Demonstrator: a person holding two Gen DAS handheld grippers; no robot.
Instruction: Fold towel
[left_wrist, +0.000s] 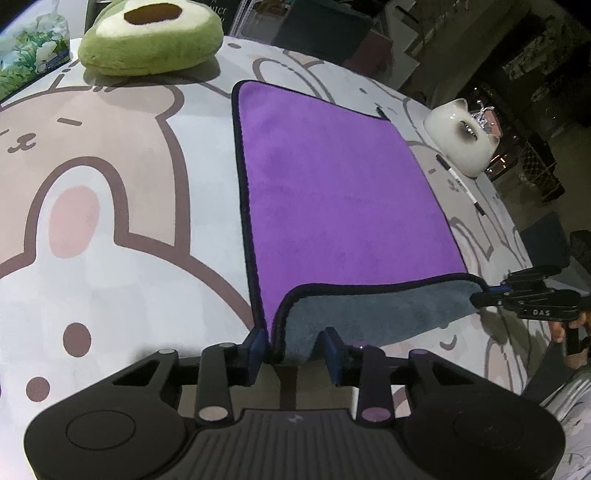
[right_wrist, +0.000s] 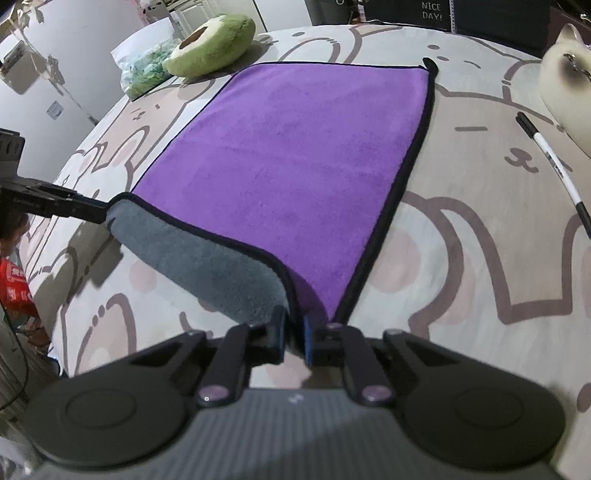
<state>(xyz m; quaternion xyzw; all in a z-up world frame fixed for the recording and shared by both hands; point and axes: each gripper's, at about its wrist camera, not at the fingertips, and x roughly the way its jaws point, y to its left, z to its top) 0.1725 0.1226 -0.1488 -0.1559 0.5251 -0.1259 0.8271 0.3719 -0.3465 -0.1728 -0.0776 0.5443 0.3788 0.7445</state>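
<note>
A purple towel (left_wrist: 340, 192) with a dark hem and a grey underside lies flat on a cartoon-print tablecloth (left_wrist: 110, 229). Its near edge is lifted and turned up, showing the grey side. My left gripper (left_wrist: 295, 350) is shut on the near left corner of the towel. My right gripper (right_wrist: 293, 332) is shut on the near right corner of the towel (right_wrist: 295, 147). The right gripper also shows in the left wrist view (left_wrist: 480, 291) at the towel's other near corner, and the left gripper shows in the right wrist view (right_wrist: 99, 212).
A green avocado plush (left_wrist: 151, 40) and a tissue pack (left_wrist: 33, 55) sit at the far left. A white cat-shaped cup (left_wrist: 461, 136) and a marker pen (left_wrist: 461, 184) lie right of the towel. The table edge (left_wrist: 517, 236) runs close on the right.
</note>
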